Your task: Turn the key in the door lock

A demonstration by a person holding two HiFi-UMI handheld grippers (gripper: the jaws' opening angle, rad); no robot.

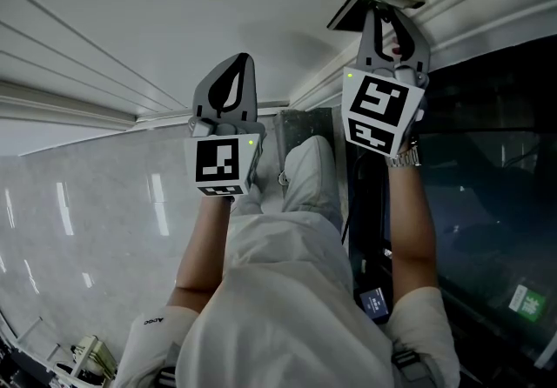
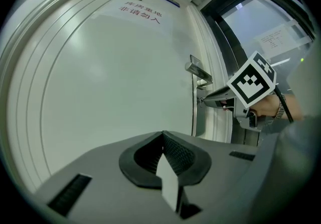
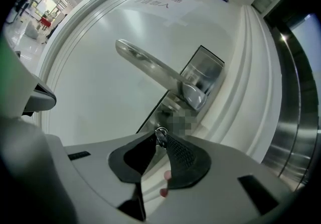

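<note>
Turning is the step in hand: the right tool (image 3: 158, 139) is clenched on the key (image 3: 161, 132), seated in the lock just below the door handle (image 3: 150, 70). The left tool (image 2: 163, 137) hangs closed and empty. Next likely calls for a steady wrist roll, grip kept firm.

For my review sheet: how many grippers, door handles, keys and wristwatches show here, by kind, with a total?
Grey two-jaw grippers: 2 (left gripper, right gripper)
Silver metal lever door handle: 1
Small metal key, at the right gripper's jaw tips: 1
Silver metal wristwatch: 1
Total: 5
</note>
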